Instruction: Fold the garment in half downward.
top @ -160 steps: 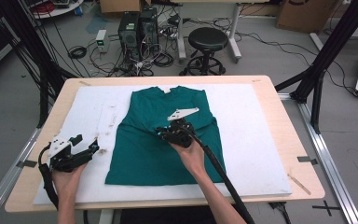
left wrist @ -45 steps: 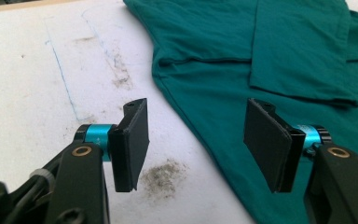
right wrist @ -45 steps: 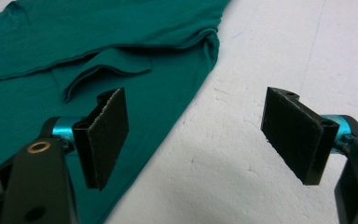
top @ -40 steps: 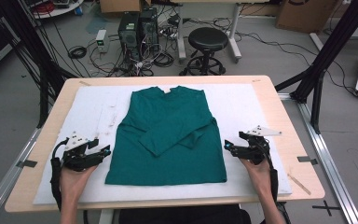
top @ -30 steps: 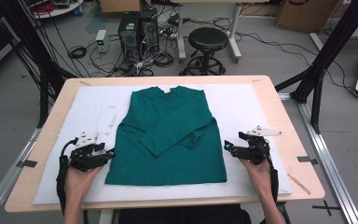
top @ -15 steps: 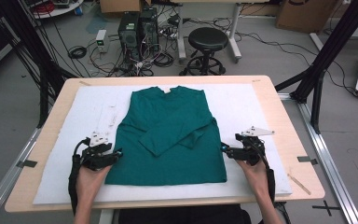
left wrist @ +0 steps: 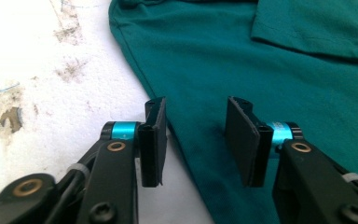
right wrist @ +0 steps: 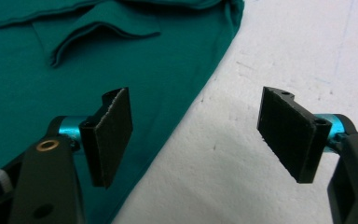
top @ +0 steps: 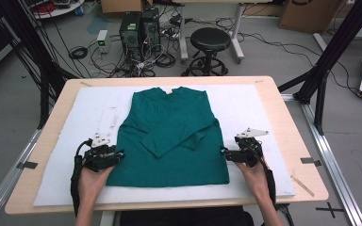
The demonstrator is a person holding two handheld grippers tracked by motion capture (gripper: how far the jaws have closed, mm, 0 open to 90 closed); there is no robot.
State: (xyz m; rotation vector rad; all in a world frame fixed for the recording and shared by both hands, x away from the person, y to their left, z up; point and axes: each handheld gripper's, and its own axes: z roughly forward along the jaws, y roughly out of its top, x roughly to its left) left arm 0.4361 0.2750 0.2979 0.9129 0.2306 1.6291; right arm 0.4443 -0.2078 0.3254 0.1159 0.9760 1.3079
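A dark green long-sleeved cotton shirt (top: 169, 136) lies flat in the middle of a white foam mat (top: 259, 108) that covers a light wooden table (top: 287, 117). Its collar points to the far side, its hem lies near the person, and both sleeves are folded across the chest. The sleeve ends meet just right of the middle.

The left gripper (top: 118, 154) rests low at the shirt's left edge, near the hem. In the left gripper view its two black jaws straddle that edge: one pad (left wrist: 154, 140) stands over the bare mat and the other over the green cloth. They have just been closing, with the edge of the shirt (left wrist: 261, 60) between them, yet a clear gap is left and neither pad presses on the fabric.

The right gripper (top: 224, 151) sits at the shirt's right edge, also near the hem. In the right gripper view its jaws are spread wide, one pad (right wrist: 114, 133) above the cloth and the other above the white mat, and the edge of the shirt (right wrist: 74, 70) runs between them unpinched.

On the floor beyond the far side of the table stand a black round stool (top: 209, 40) and dark computer towers (top: 139, 28) among loose cables.
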